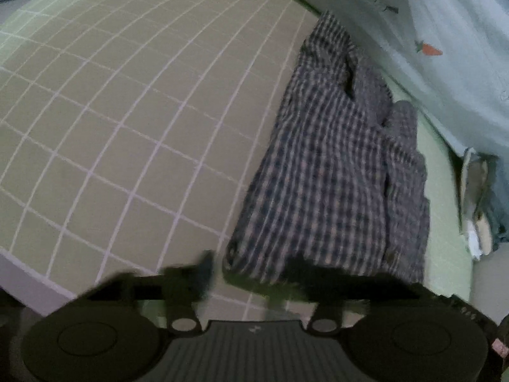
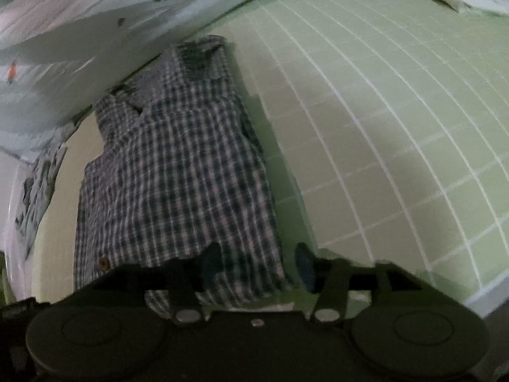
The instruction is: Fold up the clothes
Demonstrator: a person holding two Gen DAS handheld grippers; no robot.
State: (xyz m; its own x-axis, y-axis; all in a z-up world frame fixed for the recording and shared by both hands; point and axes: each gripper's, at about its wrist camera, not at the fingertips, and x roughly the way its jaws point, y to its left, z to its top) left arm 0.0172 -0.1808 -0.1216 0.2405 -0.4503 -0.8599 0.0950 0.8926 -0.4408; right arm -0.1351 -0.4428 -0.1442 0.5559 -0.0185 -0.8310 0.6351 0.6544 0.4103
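Note:
A folded blue-and-white checked shirt (image 1: 334, 165) lies on a green sheet with a white grid (image 1: 127, 111), lengthwise away from me. In the left wrist view my left gripper (image 1: 254, 273) hovers at the shirt's near left corner, jaws apart; the right fingertip (image 1: 302, 269) overlaps the hem and the left one sits over bare sheet. In the right wrist view the same shirt (image 2: 178, 165) fills the left half. My right gripper (image 2: 257, 264) stands open astride its near right corner, with cloth between the fingers but no pad pressing on it.
A pale blue cloth with small orange carrot prints (image 1: 445, 47) lies along the shirt's far side, also in the right wrist view (image 2: 79, 31). A bundle of crumpled fabric (image 1: 480, 203) sits near the bed's edge. Bare gridded sheet (image 2: 397, 127) stretches to the right.

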